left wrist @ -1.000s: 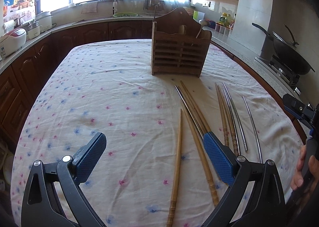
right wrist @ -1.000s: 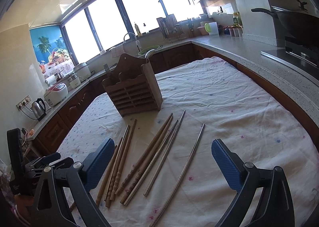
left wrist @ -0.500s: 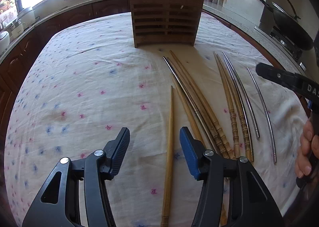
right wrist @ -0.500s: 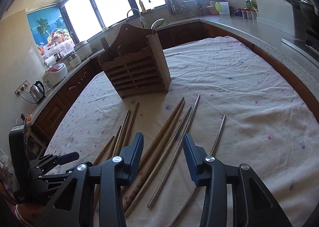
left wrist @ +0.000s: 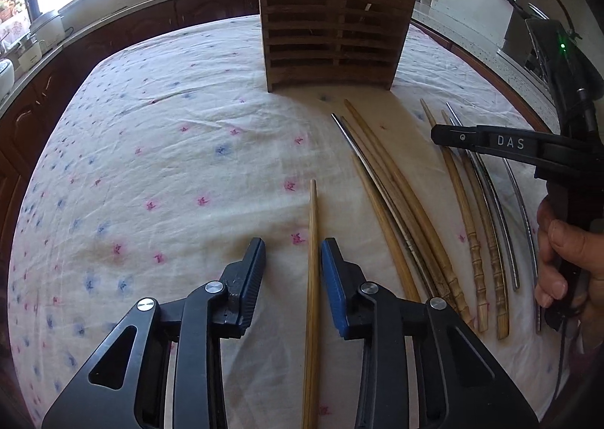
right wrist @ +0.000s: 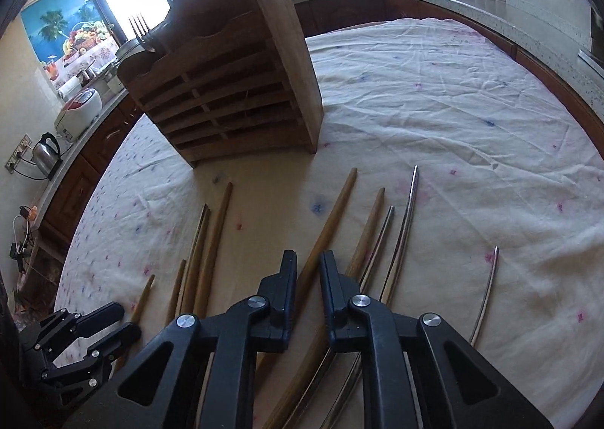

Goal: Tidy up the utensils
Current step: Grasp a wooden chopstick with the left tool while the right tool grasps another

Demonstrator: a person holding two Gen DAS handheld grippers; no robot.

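A slatted wooden utensil holder (left wrist: 334, 33) stands at the far side of the table; it also shows in the right wrist view (right wrist: 234, 89) with a fork (right wrist: 141, 29) in it. Several wooden and steel chopsticks (left wrist: 411, 202) lie in front of it. My left gripper (left wrist: 292, 270) is narrowly open, its pads straddling a lone wooden chopstick (left wrist: 312, 259) without touching it. My right gripper (right wrist: 307, 285) is nearly closed low over a thick wooden chopstick (right wrist: 328, 225); the jaws stand a small gap apart.
The table carries a white flowered cloth (left wrist: 170, 165). The right gripper's body and the hand (left wrist: 566, 251) holding it are at the right of the left wrist view. Kitchen counters, a kettle (right wrist: 45, 153) and a wok surround the table.
Both grippers have come down and forward toward the chopsticks and their jaws have narrowed from wide open. The left one now straddles the lone chopstick.
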